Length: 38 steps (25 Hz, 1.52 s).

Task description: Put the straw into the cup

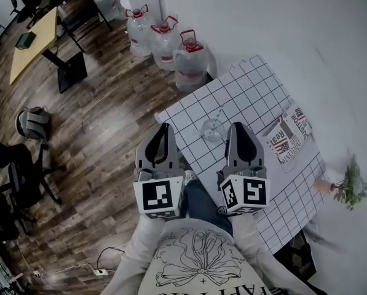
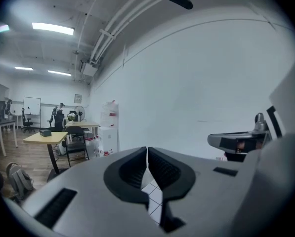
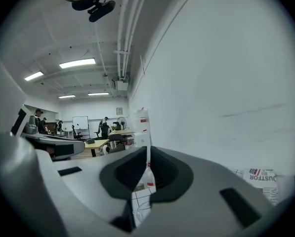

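Note:
A clear glass cup (image 1: 213, 129) stands on the white grid-pattern table (image 1: 251, 85), near its left edge. A thin pale line by the cup's rim may be the straw, but it is too faint to tell. My left gripper (image 1: 165, 128) hovers left of the cup, over the table's edge, shut with nothing in it. My right gripper (image 1: 238, 128) is just right of the cup, also shut and empty. In the left gripper view the jaws (image 2: 147, 152) meet, with grid cloth showing below. In the right gripper view the jaws (image 3: 148, 152) are closed too.
A flag-print paper box (image 1: 286, 134) lies right of the right gripper. A small plant (image 1: 349, 186) sits at the table's right end. Three water jugs (image 1: 165, 42) stand on the wood floor behind the table. A backpack (image 1: 32, 121), a chair and a desk are at the left.

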### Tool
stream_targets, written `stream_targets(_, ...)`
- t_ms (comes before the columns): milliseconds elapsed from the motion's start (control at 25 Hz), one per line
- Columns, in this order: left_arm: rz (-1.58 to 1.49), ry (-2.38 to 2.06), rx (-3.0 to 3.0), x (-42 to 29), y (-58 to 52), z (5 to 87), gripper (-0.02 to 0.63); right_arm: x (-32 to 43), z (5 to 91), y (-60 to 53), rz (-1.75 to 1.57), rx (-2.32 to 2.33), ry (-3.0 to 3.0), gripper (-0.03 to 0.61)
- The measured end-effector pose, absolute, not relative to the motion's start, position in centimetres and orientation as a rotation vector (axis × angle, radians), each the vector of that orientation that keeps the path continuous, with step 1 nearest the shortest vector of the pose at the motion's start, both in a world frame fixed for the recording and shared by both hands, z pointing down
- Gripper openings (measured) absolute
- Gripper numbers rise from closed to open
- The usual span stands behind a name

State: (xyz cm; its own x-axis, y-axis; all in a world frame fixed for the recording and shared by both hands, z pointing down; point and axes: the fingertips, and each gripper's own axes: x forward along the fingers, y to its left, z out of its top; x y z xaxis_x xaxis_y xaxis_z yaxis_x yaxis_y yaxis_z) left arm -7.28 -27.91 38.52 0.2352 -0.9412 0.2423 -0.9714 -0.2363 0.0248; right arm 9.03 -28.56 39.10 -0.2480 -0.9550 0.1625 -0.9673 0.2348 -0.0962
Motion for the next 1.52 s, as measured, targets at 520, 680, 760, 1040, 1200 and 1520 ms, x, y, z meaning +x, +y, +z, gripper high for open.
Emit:
stream_targets(520,0.131,-1.894,2.389,-8.2,-24.2,33.0,0.009,8.2,33.5,-24.4,0.111,1.913,-2.459,0.018)
stream_targets(680,0.122,-1.906,2.398,-8.7,-23.1,32.3,0.009,7.8,32.6,-23.4,0.097,1.920,-2.473,0.017)
stream_targets(760,0.127,-1.910,2.403,-8.9,-22.7,32.2,0.009,7.7,32.3,-23.1,0.094,1.927,-2.478,0.015)
stream_targets(1040,0.098,-1.906,2.433,-8.8,-21.8,31.0,0.011,7.7,31.5,-21.9,0.064,1.947,-2.471,0.014)
stream_targets(1200,0.091,-1.902,2.450,-8.6,-21.4,30.6,0.009,7.9,31.3,-21.4,0.058,1.959,-2.465,0.012)
stream_targets(1520,0.078,-1.893,2.458,-8.6,-21.0,30.1,0.009,7.9,30.9,-20.8,0.049,1.971,-2.457,0.012)
